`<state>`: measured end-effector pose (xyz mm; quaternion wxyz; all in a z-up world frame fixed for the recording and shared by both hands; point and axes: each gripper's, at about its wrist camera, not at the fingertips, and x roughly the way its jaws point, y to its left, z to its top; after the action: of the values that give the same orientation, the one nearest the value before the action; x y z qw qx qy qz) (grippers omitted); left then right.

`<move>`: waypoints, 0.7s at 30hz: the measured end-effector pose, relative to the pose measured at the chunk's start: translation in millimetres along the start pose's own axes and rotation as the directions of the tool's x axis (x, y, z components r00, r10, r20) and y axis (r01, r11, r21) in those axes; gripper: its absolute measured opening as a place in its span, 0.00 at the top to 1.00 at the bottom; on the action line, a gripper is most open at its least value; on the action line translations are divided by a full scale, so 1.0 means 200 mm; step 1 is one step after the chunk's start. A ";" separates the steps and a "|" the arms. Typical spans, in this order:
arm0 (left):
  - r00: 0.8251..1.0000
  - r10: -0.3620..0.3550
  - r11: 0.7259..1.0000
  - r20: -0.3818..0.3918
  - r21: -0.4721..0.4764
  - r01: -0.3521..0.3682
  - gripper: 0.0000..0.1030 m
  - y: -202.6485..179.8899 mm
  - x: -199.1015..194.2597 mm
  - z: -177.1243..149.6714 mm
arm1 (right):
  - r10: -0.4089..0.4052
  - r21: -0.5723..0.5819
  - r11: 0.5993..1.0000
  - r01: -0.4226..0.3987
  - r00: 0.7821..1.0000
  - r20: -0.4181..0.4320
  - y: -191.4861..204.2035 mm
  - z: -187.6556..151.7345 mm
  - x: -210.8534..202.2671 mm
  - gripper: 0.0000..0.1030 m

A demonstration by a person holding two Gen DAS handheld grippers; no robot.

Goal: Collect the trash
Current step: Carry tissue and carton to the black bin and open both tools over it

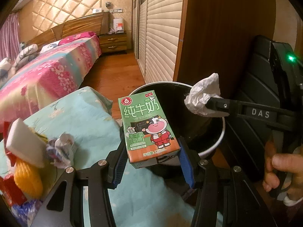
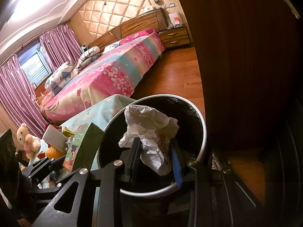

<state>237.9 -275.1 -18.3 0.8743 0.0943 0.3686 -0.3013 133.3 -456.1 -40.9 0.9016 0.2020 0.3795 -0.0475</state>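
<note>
My left tongs [image 1: 151, 151] clamp the milk carton [image 1: 147, 124]; my right tongs [image 2: 155, 151] clamp the crumpled paper [image 2: 149, 130]. Both loads hang over the bin [image 2: 203, 132], not yet dropped. A paper wad [image 1: 62, 149] remains on the table [image 1: 79, 113].

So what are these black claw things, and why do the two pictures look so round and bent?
There is no robot here: a person holds a two-finger gripper in each hand, and a wide-angle camera on each one looks along its fingers, which bends the picture.

The left camera shows the left gripper shut on a green milk carton. To its right is the right gripper, with the person's hand on its handle.

The right camera shows that gripper shut on a crumpled tissue.

Both items hang over a black bin. Beside it a table under a light blue cloth holds a white sponge, crumpled paper and other clutter.
</note>
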 end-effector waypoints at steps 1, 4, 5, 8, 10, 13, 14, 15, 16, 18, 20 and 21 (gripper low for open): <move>1.000 0.001 1.000 -0.002 0.001 -0.001 0.52 0.00 0.01 0.01 | 0.001 -0.001 1.000 -0.001 1.000 -0.005 0.00 0.01 0.01 0.70; 1.000 0.002 1.000 -0.005 0.005 -0.002 0.52 -0.01 0.03 0.02 | -0.001 -0.002 1.000 0.001 1.000 -0.019 -0.01 0.02 0.03 0.70; 1.000 0.002 1.000 -0.005 0.006 -0.002 0.52 -0.01 0.04 0.03 | -0.002 -0.001 1.000 0.002 1.000 -0.025 -0.02 0.02 0.04 0.70; 1.000 0.004 1.000 -0.005 0.006 -0.004 0.52 -0.02 0.05 0.03 | 0.000 0.004 1.000 0.000 0.999 -0.037 -0.03 0.03 0.07 0.70; 1.000 0.005 1.000 -0.007 0.008 -0.005 0.52 -0.03 0.06 0.03 | -0.002 0.002 1.000 0.002 0.999 -0.046 -0.04 0.04 0.08 0.70; 1.000 0.002 1.000 -0.012 0.011 -0.002 0.52 -0.05 0.08 0.03 | -0.004 0.000 1.000 0.004 0.999 -0.054 -0.04 0.06 0.11 0.69; 1.000 0.004 1.000 -0.016 0.013 -0.004 0.51 -0.05 0.08 0.04 | -0.004 0.000 1.000 0.004 0.998 -0.057 -0.04 0.06 0.11 0.67; 1.000 0.011 1.000 -0.023 0.013 -0.011 0.51 -0.06 0.09 0.04 | -0.005 0.000 1.000 0.005 0.998 -0.059 -0.05 0.07 0.12 0.67; 1.000 0.013 1.000 -0.022 0.011 -0.013 0.51 -0.05 0.10 0.04 | -0.006 0.002 1.000 0.006 0.998 -0.063 -0.04 0.07 0.13 0.66; 1.000 0.017 1.000 -0.020 0.008 -0.017 0.46 -0.06 0.09 0.05 | -0.001 0.013 1.000 0.002 0.997 -0.072 -0.06 0.08 0.14 0.59; 1.000 0.026 1.000 -0.015 0.002 -0.026 0.37 -0.06 0.08 0.04 | 0.002 0.026 1.000 0.000 0.997 -0.076 -0.06 0.09 0.14 0.53; 1.000 0.027 1.000 -0.006 -0.002 -0.027 0.36 -0.05 0.07 0.04 | 0.005 0.030 1.000 -0.002 0.997 -0.074 -0.07 0.09 0.13 0.49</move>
<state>243.8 -293.4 -22.8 0.8773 0.0991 0.3702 -0.2889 161.2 -473.5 -52.6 0.8840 0.2178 0.4114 -0.0441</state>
